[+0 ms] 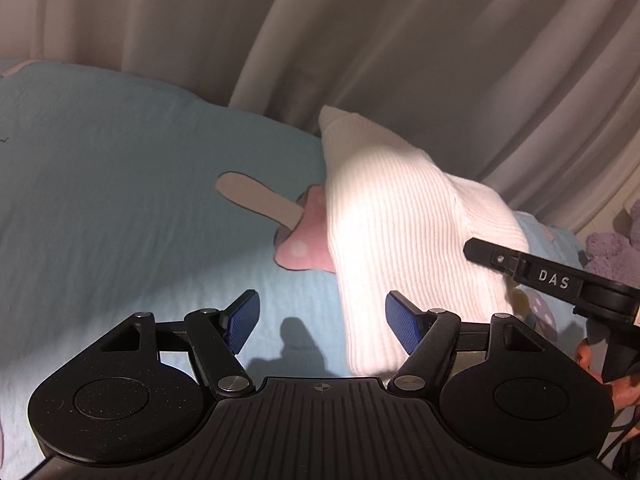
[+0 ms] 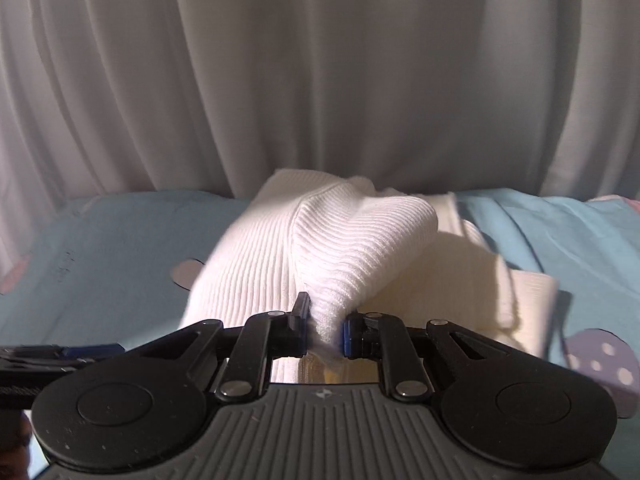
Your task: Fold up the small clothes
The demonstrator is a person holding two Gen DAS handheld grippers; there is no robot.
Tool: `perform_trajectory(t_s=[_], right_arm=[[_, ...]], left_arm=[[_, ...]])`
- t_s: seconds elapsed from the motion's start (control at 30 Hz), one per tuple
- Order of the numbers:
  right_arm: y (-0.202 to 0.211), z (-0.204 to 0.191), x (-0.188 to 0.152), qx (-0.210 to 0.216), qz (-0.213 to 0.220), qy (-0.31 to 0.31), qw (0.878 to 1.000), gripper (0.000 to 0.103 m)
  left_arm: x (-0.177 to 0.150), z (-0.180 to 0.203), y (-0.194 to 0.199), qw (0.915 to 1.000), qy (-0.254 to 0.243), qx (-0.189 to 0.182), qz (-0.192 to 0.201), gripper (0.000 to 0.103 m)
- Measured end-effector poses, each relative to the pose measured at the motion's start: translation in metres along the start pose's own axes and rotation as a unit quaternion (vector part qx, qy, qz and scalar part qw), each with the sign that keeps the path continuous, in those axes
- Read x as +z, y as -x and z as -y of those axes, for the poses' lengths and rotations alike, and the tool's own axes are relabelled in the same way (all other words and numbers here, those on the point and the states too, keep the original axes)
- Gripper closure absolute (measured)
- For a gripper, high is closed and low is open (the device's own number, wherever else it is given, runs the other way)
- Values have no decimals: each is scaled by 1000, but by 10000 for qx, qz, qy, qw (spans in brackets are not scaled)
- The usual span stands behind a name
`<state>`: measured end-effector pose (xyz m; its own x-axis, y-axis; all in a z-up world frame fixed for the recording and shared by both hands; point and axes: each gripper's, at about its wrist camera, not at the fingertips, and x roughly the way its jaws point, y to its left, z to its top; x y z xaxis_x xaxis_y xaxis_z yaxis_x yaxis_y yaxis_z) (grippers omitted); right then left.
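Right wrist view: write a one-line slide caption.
Right tool shut on a lifted fold of the white ribbed knit garment above the light blue patterned bedsheet, pale curtain behind.

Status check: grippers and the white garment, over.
Right gripper shut on white ribbed garment, its pinched part lifted off the blue bedsheet. Left gripper open, empty, beside the cloth. Nothing in the way.

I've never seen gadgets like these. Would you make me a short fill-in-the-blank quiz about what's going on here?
1. The right hand-held gripper is pinching a ribbed garment whose colour is ____.
2. The left hand-held gripper has its jaws ____, holding nothing.
3. The garment lies on a bedsheet coloured light ____.
4. Behind the bed hangs a pale ____.

Missing words: white; open; blue; curtain
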<state>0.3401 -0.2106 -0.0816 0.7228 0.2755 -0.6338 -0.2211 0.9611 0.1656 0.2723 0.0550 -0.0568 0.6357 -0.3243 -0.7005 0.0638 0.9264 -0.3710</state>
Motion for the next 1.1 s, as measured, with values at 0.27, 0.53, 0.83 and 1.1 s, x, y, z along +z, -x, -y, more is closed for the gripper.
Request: perform_trajectory(t_s=[0.27, 0.53, 0.83, 1.1], right_arm=[[4, 58, -26, 1045, 26, -1384, 9848, 72], [-1, 81, -44, 1996, -397, -2436, 9483, 65], [-5, 62, -46, 1819, -480, -1920, 9632, 92], [24, 77, -41, 1336, -321, -1559, 9782, 95]], left_arm=[[-6, 26, -19, 9952, -150, -948, -199, 29], [-3, 35, -17, 9940, -241, -1067, -96, 28], [-38, 50, -14, 9891, -1378, -428, -305, 23], [-29, 42, -30, 9900, -1127, 848, -62, 20]])
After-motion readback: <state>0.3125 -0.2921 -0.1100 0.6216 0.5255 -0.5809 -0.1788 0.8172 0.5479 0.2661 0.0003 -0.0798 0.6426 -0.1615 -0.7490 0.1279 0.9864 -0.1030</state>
